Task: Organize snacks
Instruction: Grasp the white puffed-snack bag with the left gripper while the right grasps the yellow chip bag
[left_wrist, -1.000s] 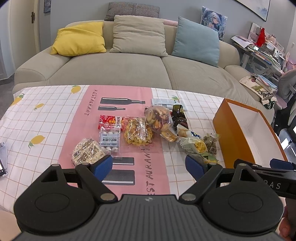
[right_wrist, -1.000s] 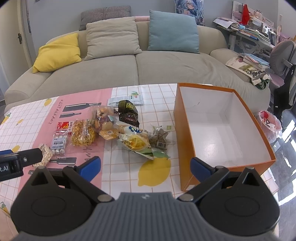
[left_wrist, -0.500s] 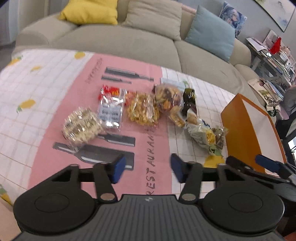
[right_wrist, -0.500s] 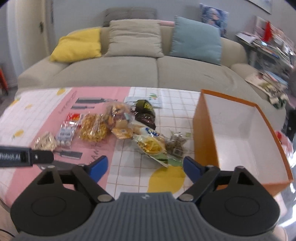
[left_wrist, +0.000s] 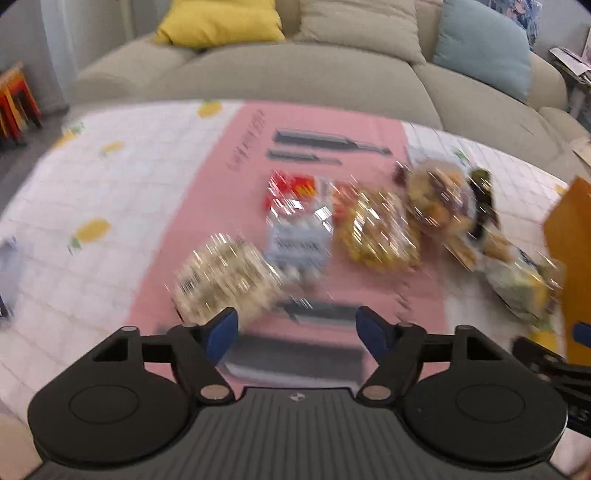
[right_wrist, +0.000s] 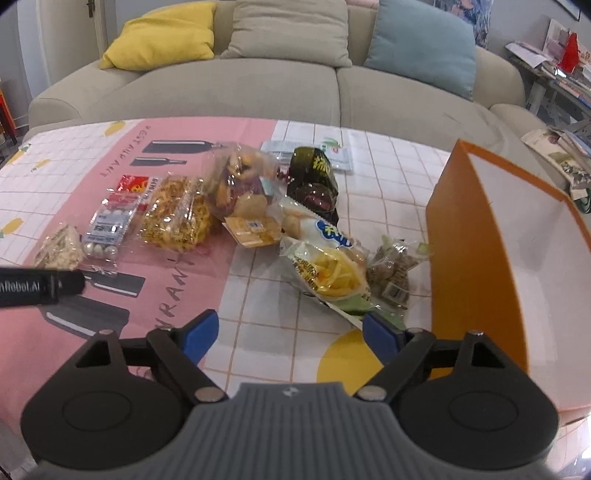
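Several snack packets lie in a row on the tablecloth. In the blurred left wrist view my left gripper (left_wrist: 297, 330) is open and empty, just short of a pale nut packet (left_wrist: 221, 280) and a white candy pack (left_wrist: 299, 240). In the right wrist view my right gripper (right_wrist: 290, 334) is open and empty, just short of a yellow chip bag (right_wrist: 328, 275) and a small seed packet (right_wrist: 391, 271). An open, empty orange box (right_wrist: 476, 254) stands to its right. The box edge (left_wrist: 565, 236) shows at the right of the left wrist view.
A golden noodle packet (right_wrist: 175, 216), a mixed-snack bag (right_wrist: 240, 181) and a dark packet (right_wrist: 314, 181) lie mid-table. The left gripper's finger (right_wrist: 40, 286) reaches in at the left of the right wrist view. A sofa (right_wrist: 295, 81) with cushions runs behind the table.
Both grippers have moved forward and down toward the snacks. The left jaws narrowed half a second ago and have opened wider again. The left view is now motion-blurred.
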